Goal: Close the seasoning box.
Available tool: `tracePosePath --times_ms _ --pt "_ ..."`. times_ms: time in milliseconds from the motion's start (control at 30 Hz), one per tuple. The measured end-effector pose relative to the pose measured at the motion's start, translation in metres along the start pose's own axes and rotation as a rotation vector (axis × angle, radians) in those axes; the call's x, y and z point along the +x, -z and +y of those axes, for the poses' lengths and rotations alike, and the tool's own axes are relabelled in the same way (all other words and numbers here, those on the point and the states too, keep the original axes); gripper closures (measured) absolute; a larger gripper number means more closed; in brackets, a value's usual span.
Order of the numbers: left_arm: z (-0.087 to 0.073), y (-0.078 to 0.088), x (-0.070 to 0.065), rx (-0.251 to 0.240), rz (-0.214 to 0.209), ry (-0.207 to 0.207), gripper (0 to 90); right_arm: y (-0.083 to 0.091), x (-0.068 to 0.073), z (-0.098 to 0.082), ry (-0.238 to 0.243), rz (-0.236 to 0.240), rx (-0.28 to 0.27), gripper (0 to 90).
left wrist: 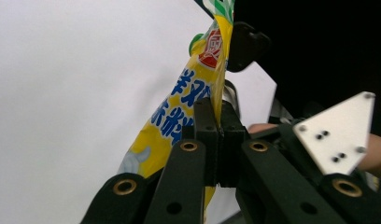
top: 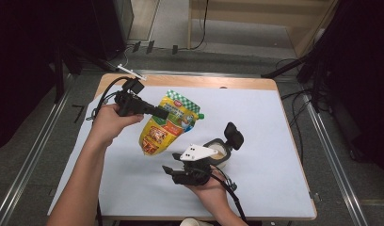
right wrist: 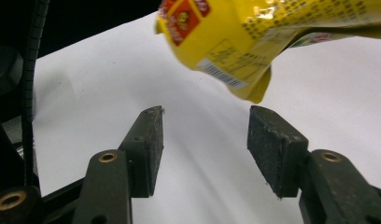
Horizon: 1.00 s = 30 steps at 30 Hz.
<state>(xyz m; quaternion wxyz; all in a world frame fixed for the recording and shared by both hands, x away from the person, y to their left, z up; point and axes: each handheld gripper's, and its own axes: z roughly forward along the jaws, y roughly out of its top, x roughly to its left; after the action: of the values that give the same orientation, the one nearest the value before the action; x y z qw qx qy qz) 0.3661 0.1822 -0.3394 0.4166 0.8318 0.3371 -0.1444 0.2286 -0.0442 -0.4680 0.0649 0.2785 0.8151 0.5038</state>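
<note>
An open-lidded jar (top: 220, 151) stands on the white table (top: 275, 122), right of the pouch (top: 166, 123). The left tongs (top: 163, 113) clamp the pouch's edge, holding it above the table. The right tongs (top: 170, 163) gape empty, just near of it.

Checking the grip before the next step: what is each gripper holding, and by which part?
Left gripper: shut on the yellow pouch, by its side edge near the top. Right gripper: open, holding nothing.

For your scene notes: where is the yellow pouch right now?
In the high view the yellow pouch hangs mid-table, clamped by the left gripper, just left of the open jar.
</note>
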Motion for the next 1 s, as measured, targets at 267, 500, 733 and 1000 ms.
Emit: tracePosePath --times_ms 267,500,733,1000 --pt "0.000 -0.007 0.018 -0.037 0.074 -0.016 90.0 0.001 0.000 0.000 -0.001 -0.001 -0.002 46.8" --pt "-0.004 -0.015 0.034 -0.075 0.117 -0.020 90.0 0.002 -0.002 0.000 -0.007 -0.002 -0.005 46.8" --pt "-0.011 -0.014 0.044 -0.100 0.104 -0.026 90.0 0.003 -0.001 0.000 -0.006 -0.002 -0.003 46.8" --pt "-0.017 -0.005 0.040 -0.075 0.151 -0.080 90.0 0.004 -0.002 0.001 -0.004 -0.002 -0.007 46.8"
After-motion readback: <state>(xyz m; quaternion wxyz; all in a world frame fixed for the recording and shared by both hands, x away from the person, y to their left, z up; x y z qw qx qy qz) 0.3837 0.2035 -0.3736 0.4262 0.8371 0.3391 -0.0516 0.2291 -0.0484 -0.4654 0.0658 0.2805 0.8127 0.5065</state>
